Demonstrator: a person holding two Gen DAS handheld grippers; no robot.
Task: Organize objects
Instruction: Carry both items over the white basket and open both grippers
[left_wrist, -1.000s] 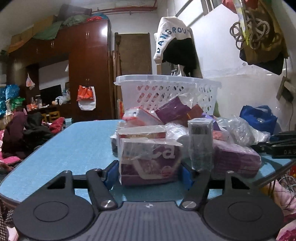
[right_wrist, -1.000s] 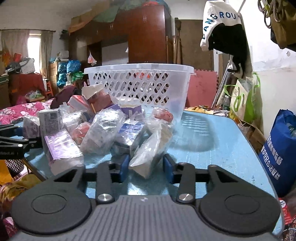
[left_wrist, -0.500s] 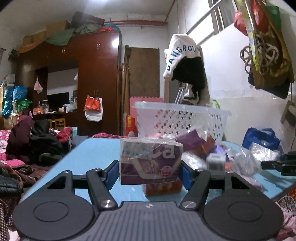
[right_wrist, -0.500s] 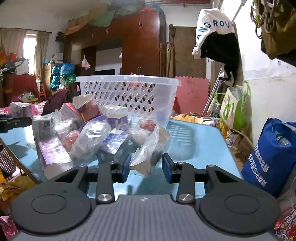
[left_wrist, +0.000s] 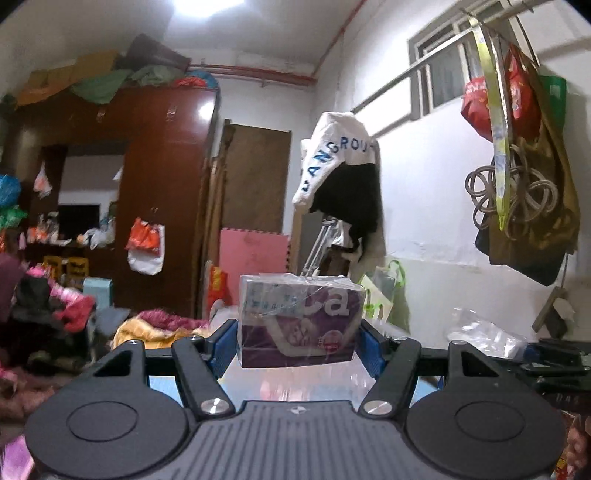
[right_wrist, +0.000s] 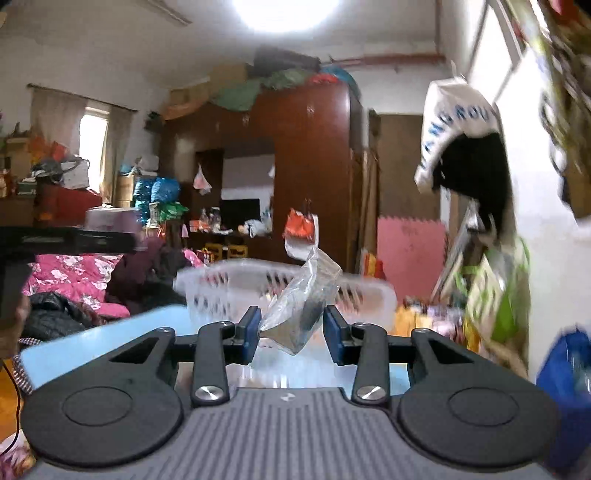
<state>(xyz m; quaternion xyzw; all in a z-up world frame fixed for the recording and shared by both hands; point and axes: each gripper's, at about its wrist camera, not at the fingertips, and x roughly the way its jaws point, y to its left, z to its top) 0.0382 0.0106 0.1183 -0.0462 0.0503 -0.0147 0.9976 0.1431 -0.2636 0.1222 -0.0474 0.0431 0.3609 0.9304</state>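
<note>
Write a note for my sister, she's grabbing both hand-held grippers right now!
Left hand-held gripper: shut on the purple wrapped box, held in the air.
Right hand-held gripper: shut on a clear plastic packet, also in the air, just in front of the white basket on the blue table.
Done: both items picked up.
Left: probably drop both into the basket.

A ceiling lamp (right_wrist: 286, 11) at twelve o'clock burns out to white glare in both views and glints on the wardrobe (left_wrist: 162, 177), while fisheye bending curves the edges into dark corners, and motion blur smears the white basket (right_wrist: 288, 291) and everything toward three o'clock in the right view.
</note>
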